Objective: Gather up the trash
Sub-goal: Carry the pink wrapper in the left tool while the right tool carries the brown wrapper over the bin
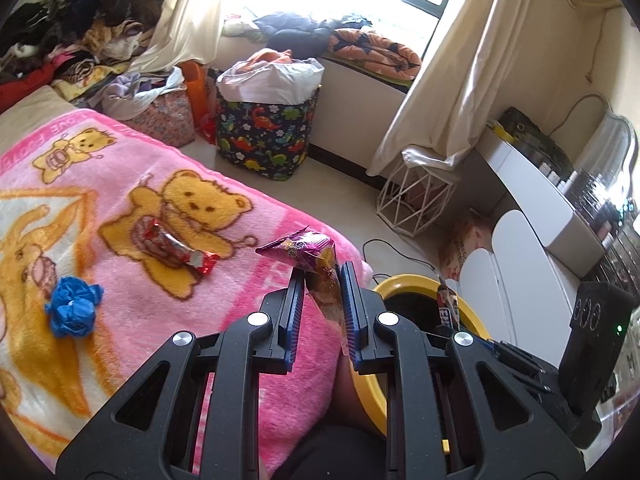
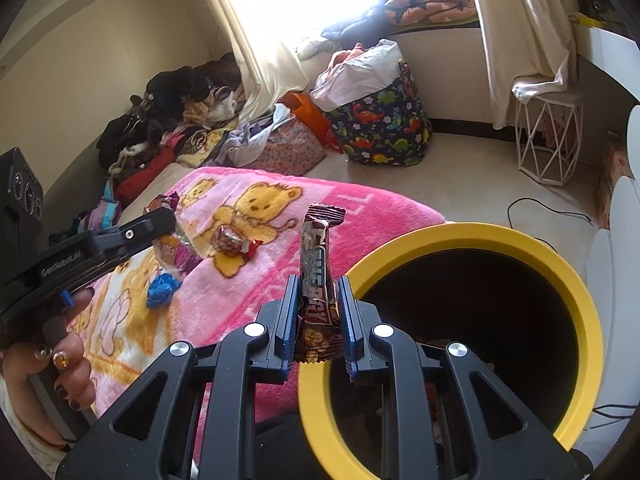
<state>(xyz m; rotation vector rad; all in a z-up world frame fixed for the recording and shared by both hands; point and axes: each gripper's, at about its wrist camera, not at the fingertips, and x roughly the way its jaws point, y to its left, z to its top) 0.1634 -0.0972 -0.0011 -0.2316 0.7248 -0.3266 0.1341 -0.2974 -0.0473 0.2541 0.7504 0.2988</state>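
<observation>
While the pink blanket (image 1: 132, 208) still carries a red wrapper (image 1: 176, 248) and a blue wad (image 1: 72, 312), the yellow-rimmed bin (image 2: 460, 236) stands beside it; the left gripper (image 1: 322, 276) pinches a purple snack packet (image 1: 308, 248), the right gripper (image 2: 318, 284) clamps a brown bar wrapper (image 2: 316, 248) by the rim.

A: What sits around the dinosaur-print basket (image 1: 266, 136)?

B: White cloth spills from its top. Just left of it stands an orange bag (image 1: 197, 84), then a floral bag (image 1: 166, 114). Further left, a heap of dark clothes (image 1: 68, 20) lies piled against the wall.

A: And to its right?

B: A white wire-frame stool (image 1: 416, 196) under a cream curtain (image 1: 468, 64). Behind the basket, an orange patterned blanket (image 1: 376, 52) rests on the window ledge.

A: In front?

B: A pink teddy-bear blanket (image 1: 132, 200).
</observation>
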